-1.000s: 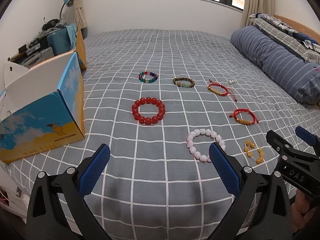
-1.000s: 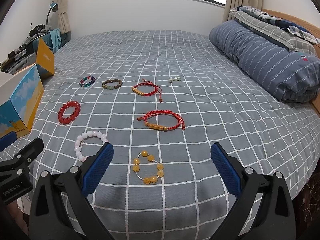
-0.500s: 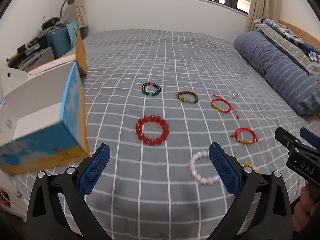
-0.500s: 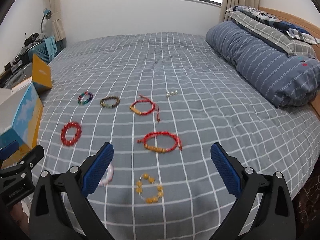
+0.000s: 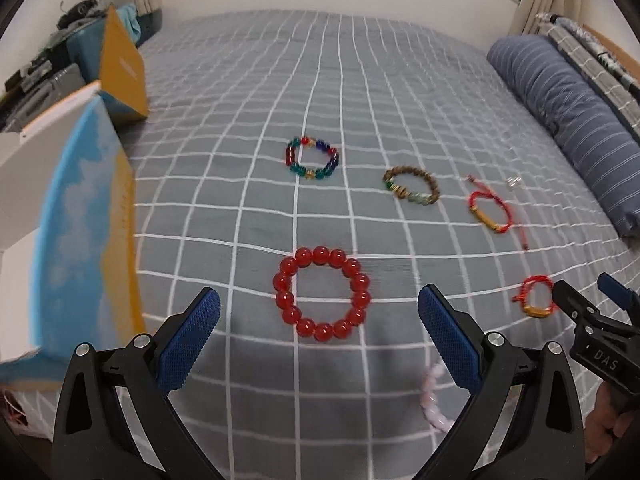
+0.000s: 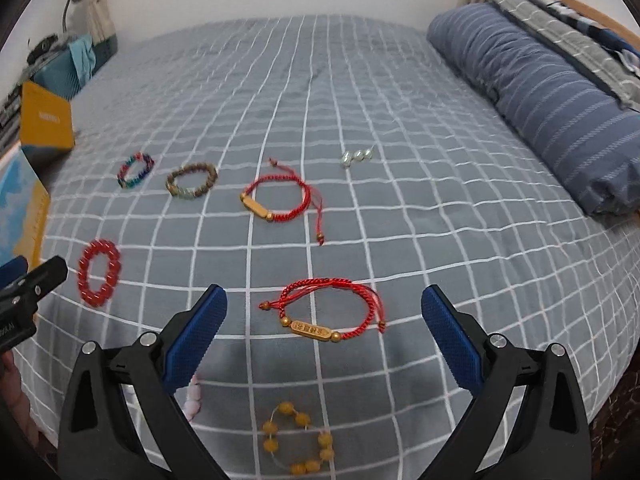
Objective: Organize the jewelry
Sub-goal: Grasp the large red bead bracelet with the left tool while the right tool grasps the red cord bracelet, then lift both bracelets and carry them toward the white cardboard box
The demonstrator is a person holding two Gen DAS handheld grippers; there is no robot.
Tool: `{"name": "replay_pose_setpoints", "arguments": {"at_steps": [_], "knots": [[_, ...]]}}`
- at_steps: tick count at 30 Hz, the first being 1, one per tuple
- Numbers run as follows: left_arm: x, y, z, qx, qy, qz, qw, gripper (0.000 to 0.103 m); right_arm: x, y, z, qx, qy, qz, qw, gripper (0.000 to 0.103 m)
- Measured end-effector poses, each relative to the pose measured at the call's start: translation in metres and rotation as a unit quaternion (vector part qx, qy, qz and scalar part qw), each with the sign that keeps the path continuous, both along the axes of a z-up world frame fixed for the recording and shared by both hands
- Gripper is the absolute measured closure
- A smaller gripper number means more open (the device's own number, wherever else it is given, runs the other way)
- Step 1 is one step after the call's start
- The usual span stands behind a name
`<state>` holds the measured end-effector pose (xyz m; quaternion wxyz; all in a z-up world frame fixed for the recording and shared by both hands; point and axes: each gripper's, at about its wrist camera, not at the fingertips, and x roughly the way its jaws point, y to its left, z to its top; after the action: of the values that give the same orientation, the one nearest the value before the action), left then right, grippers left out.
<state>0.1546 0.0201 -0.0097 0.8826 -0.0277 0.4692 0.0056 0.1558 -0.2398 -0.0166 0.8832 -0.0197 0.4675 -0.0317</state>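
Observation:
Several bracelets lie on the grey checked bedspread (image 5: 360, 80). My left gripper (image 5: 319, 316) hangs open just above a red bead bracelet (image 5: 321, 293), which lies between its blue pads. My right gripper (image 6: 324, 318) is open over a red cord bracelet (image 6: 326, 312) with a gold bar. Farther back lie a multicolour bead bracelet (image 5: 312, 157), a brown bead bracelet (image 5: 412, 185), a second red cord bracelet (image 6: 276, 198) and small silver beads (image 6: 356, 156). A yellow bead bracelet (image 6: 298, 440) and a pink bead bracelet (image 5: 434, 404) lie close below the grippers.
An open blue and orange cardboard box (image 5: 80, 216) stands at the bed's left edge, close to the left gripper. A striped blue bolster (image 6: 540, 92) lies along the right side. Cluttered items (image 5: 36, 68) sit beyond the box.
Both grippers moved forward and down toward the bed. The red bead bracelet now lies between the left pads, and the near red cord bracelet between the right pads. Both stayed open.

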Motion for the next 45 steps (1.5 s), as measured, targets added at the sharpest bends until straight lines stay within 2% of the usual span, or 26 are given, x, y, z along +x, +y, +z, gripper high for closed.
{"name": "replay_pose_setpoints", "arguments": {"at_steps": [5, 10, 18, 20, 23, 25, 27, 30, 32, 34, 35, 38, 40, 44, 45], "knots": [[0.022, 0.001, -0.022, -0.002, 0.014, -0.006, 0.9999, 0.006, 0.020, 0.000, -0.025, 0.011, 0.036, -0.001, 0.999, 0.009], [0.036, -0.006, -0.041, 0.027, 0.027, -0.009, 0.9992, 0.006, 0.032, 0.001, -0.034, 0.007, 0.050, 0.000, 0.999, 0.009], [0.042, -0.009, -0.051, 0.027, 0.036, -0.018, 0.9988, 0.006, 0.039, 0.000, -0.046, 0.018, 0.089, 0.000, 0.996, 0.009], [0.045, -0.008, -0.053, 0.024, 0.042, -0.019, 0.9986, 0.009, 0.039, 0.002, -0.049, 0.020, 0.099, 0.003, 0.995, 0.015], [0.046, -0.008, -0.054, 0.024, 0.044, -0.022, 0.9985, 0.018, 0.039, 0.004, -0.051, 0.024, 0.106, 0.005, 0.994, 0.020], [0.044, -0.008, -0.053, 0.020, 0.045, -0.025, 0.9985, 0.030, 0.038, 0.005, -0.051, 0.030, 0.107, 0.008, 0.994, 0.025], [0.042, -0.009, -0.052, 0.021, 0.045, -0.026, 0.9984, 0.036, 0.038, 0.004, -0.051, 0.035, 0.108, 0.007, 0.994, 0.031], [0.040, -0.007, -0.051, 0.013, 0.047, -0.027, 0.9984, 0.050, 0.035, 0.002, -0.050, 0.038, 0.108, 0.007, 0.993, 0.043], [0.038, -0.006, -0.050, 0.011, 0.048, -0.024, 0.9985, 0.059, 0.035, 0.002, -0.049, 0.040, 0.108, 0.007, 0.993, 0.056], [0.037, -0.005, -0.049, 0.007, 0.050, -0.025, 0.9984, 0.074, 0.035, 0.002, -0.047, 0.040, 0.107, 0.005, 0.993, 0.067], [0.036, -0.004, -0.049, 0.006, 0.050, -0.024, 0.9984, 0.076, 0.035, 0.002, -0.046, 0.039, 0.106, 0.005, 0.994, 0.076], [0.035, -0.001, -0.046, -0.001, 0.049, -0.024, 0.9985, 0.076, 0.034, 0.003, -0.046, 0.033, 0.105, 0.003, 0.994, 0.093], [0.034, -0.001, -0.044, -0.001, 0.047, -0.026, 0.9986, 0.076, 0.033, 0.002, -0.045, 0.032, 0.100, 0.000, 0.994, 0.096], [0.033, -0.001, -0.040, 0.001, 0.040, -0.026, 0.9989, 0.077, 0.031, 0.002, -0.042, 0.029, 0.094, -0.002, 0.995, 0.097], [0.033, -0.001, -0.039, 0.001, 0.040, -0.025, 0.9989, 0.082, 0.031, 0.002, -0.042, 0.028, 0.093, -0.002, 0.995, 0.097]]}}
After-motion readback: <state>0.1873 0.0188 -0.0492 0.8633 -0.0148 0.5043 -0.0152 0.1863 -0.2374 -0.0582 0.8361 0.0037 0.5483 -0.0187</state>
